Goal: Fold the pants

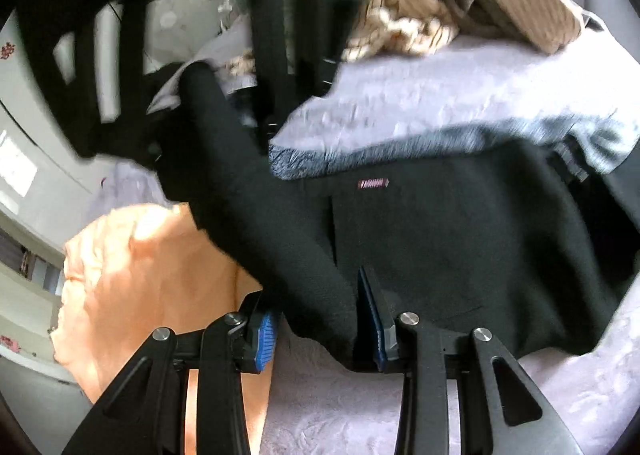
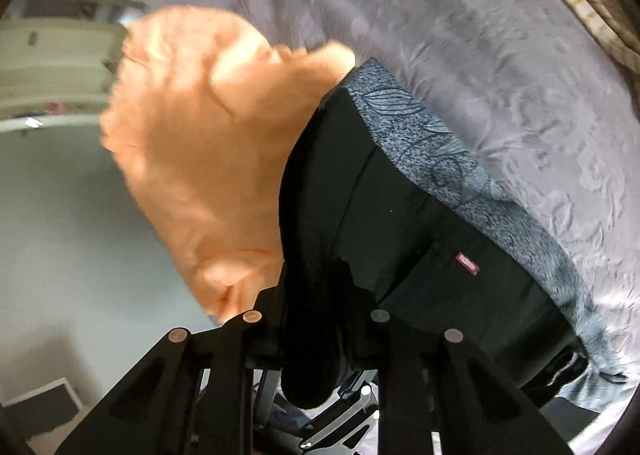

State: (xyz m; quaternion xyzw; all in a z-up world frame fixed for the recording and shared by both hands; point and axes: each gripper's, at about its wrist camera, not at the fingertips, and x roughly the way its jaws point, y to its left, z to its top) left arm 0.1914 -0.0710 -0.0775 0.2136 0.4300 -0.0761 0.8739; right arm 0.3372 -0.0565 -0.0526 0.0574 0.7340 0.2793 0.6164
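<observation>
The black pants point(image 1: 440, 239) with a small pink label point(image 1: 373, 183) lie spread on a lavender bedspread point(image 1: 340, 407). A rolled ridge of their fabric runs up and to the left, passing between the blue pads point(image 1: 265, 331) of my left gripper point(image 1: 316, 307), which is shut on it. The far end of that ridge rises toward the right gripper's black frame point(image 1: 84, 67). In the right wrist view the pants point(image 2: 420, 239) hang bunched between the fingers of my right gripper point(image 2: 316, 295), which is shut on the black cloth; its pads are hidden by the fabric.
An orange cloth point(image 2: 192, 143) lies to the left of the pants at the bed's edge. A grey patterned cloth point(image 2: 440, 151) borders the pants' far side. Beige knitted garments point(image 1: 440, 3) are piled at the back. Floor point(image 2: 60, 235) and white furniture point(image 2: 48, 55) lie past the bed's left edge.
</observation>
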